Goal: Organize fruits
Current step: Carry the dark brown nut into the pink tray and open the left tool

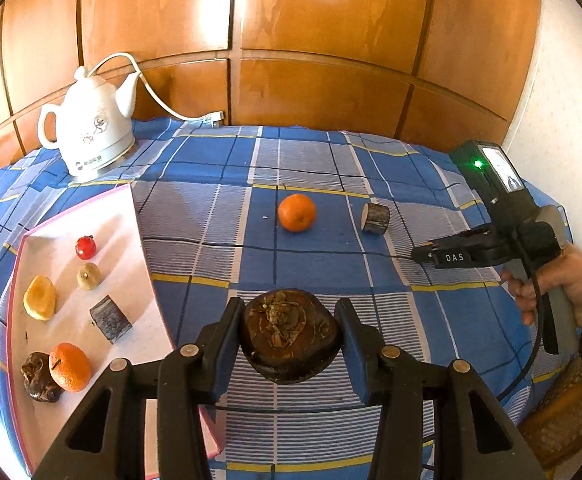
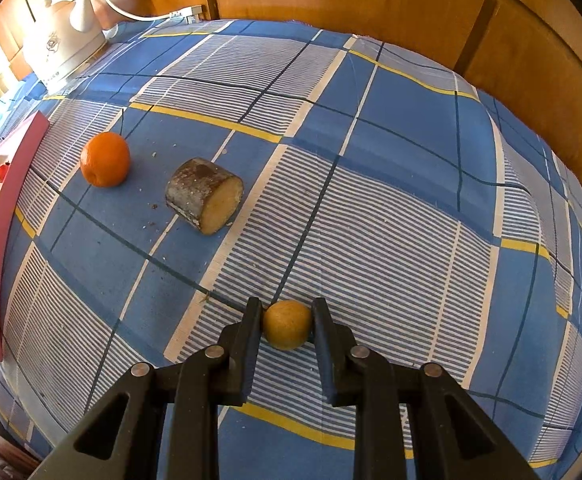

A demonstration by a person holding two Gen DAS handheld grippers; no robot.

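My left gripper point(image 1: 290, 334) is shut on a dark brown fruit point(image 1: 289, 336) and holds it above the cloth, just right of the white tray point(image 1: 139, 280). The tray holds a red fruit point(image 1: 85, 247), a small tan fruit point(image 1: 89, 276), a yellow piece point(image 1: 40, 298), a dark cut chunk point(image 1: 111, 319), an orange point(image 1: 69, 367) and a brown fruit point(image 1: 39, 376). My right gripper point(image 2: 287, 326) is shut on a small tan round fruit point(image 2: 287, 325) low over the cloth. An orange point(image 2: 105, 164) and a cut chunk point(image 2: 203, 195) lie on the cloth beyond it.
A white electric kettle point(image 1: 91, 128) with its cord stands at the back left of the blue checked cloth point(image 1: 331, 168). A wooden panel wall point(image 1: 311, 60) runs behind. A wicker basket point(image 1: 567, 412) sits low at the right.
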